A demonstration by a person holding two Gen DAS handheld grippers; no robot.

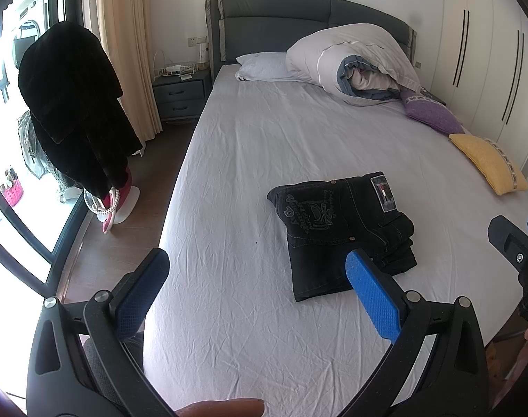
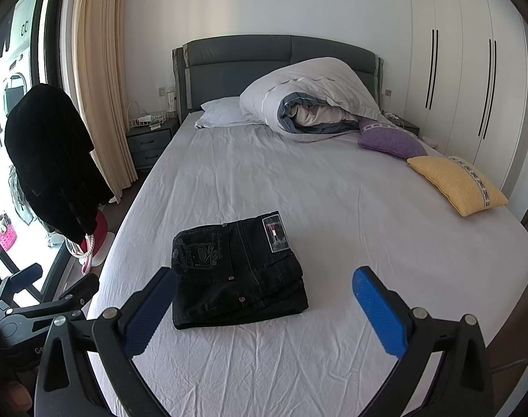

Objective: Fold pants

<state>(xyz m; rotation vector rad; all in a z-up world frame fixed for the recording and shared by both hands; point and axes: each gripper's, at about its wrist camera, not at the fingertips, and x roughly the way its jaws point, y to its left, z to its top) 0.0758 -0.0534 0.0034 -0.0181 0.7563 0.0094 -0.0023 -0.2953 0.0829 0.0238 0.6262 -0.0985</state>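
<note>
A pair of black jeans (image 1: 343, 229) lies folded into a compact stack on the pale grey bed sheet (image 1: 264, 160), back pocket and label facing up. It also shows in the right wrist view (image 2: 236, 274). My left gripper (image 1: 257, 264) is open and empty, held above the sheet in front of and left of the jeans. My right gripper (image 2: 264, 281) is open and empty, held back from the jeans, which sit between its blue fingers (image 2: 378, 312) in the view. The right gripper also shows at the right edge of the left wrist view (image 1: 517, 243).
A rolled duvet (image 2: 309, 97) and white pillow (image 2: 222, 113) lie at the headboard. A purple cushion (image 2: 389, 140) and a yellow cushion (image 2: 458, 182) sit on the bed's right side. A black coat (image 1: 72, 104) hangs on a stand left of the bed. A white wardrobe (image 2: 472, 76) stands right.
</note>
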